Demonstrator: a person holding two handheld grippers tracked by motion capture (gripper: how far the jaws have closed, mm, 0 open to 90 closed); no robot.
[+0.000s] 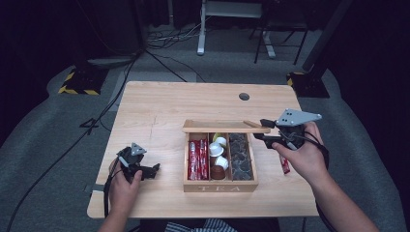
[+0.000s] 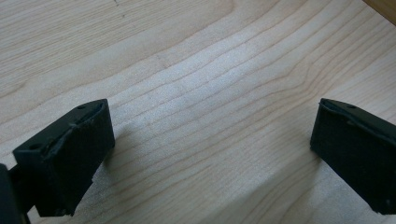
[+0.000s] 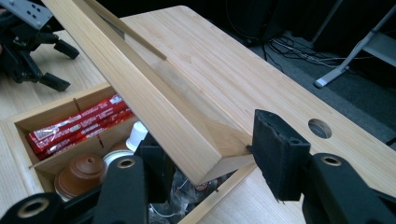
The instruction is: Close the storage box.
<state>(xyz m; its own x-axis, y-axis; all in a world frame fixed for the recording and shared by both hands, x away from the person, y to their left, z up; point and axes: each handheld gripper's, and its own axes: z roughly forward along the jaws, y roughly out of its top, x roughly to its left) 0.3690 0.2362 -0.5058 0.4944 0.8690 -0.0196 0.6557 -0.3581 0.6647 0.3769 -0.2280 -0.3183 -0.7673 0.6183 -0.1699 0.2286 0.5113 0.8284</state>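
Tea box [image 1: 220, 187] (lid [image 1: 225, 127] raised): red sachets [image 1: 197, 159], pods [image 1: 218, 150].

Both tongs are black, each topped by a grey three-cornered plate with small holes: the left tongs [image 1: 153, 169] smaller-looking, the right tongs [image 1: 261, 129] larger. Their jaws carry rough black pads [image 3: 275, 151] and round screw holes. Black cables trail back along the forearms.

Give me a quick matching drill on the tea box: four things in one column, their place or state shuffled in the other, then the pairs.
Things:
1. red sachets
2. lid
3. left gripper
4. dark wrapped packets

Places or states:
A. raised open, corner between the right gripper's jaws
B. right compartment of the tea box
C. left compartment
D. open over bare tabletop, left of the box

Pairs: 1-C, 2-A, 3-D, 4-B
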